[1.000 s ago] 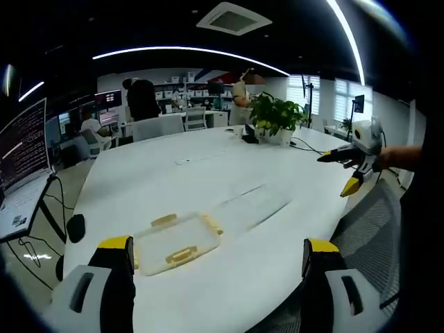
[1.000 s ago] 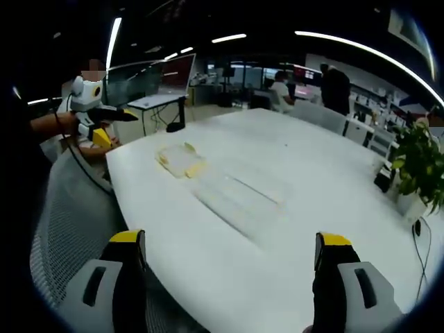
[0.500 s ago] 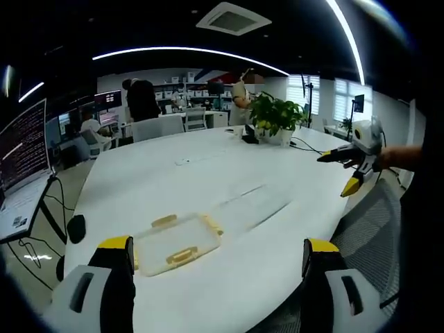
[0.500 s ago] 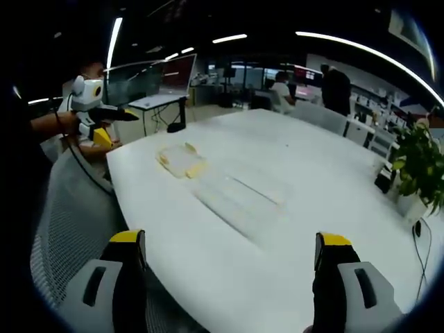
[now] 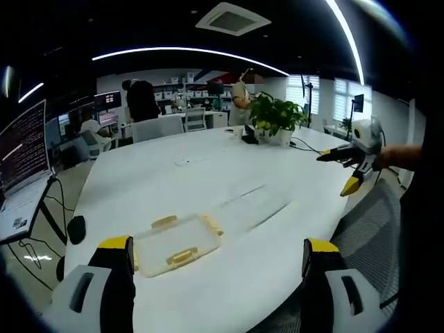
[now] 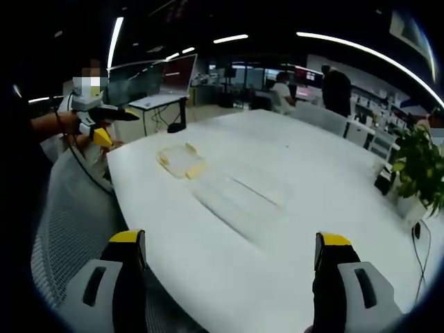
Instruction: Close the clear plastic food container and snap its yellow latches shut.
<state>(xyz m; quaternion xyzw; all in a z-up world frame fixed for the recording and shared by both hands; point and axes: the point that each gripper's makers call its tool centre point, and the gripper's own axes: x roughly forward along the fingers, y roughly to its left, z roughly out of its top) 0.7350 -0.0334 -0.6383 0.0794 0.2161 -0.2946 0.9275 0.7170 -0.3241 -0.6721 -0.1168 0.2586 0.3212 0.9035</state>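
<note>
White counter (image 5: 208,173) spreads ahead in my left gripper view; my left tongs (image 5: 216,258) gape wide, holding nothing. The clear plastic food container (image 5: 177,241) lies at 11 o'clock, just past them, yellow latches (image 5: 180,255) showing; a potted plant (image 5: 275,118) stands far off at 1 o'clock. In my right gripper view, the right tongs (image 6: 231,253) gape empty; the container sits well off at 11 o'clock, a mesh chair (image 6: 66,229) at 9.

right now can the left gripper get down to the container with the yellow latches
Probably yes. The left gripper hangs open above the table edge, and the clear container lies on bare tabletop just ahead of its jaws. Nothing stands between them, and the right gripper is far off to the side.
</note>
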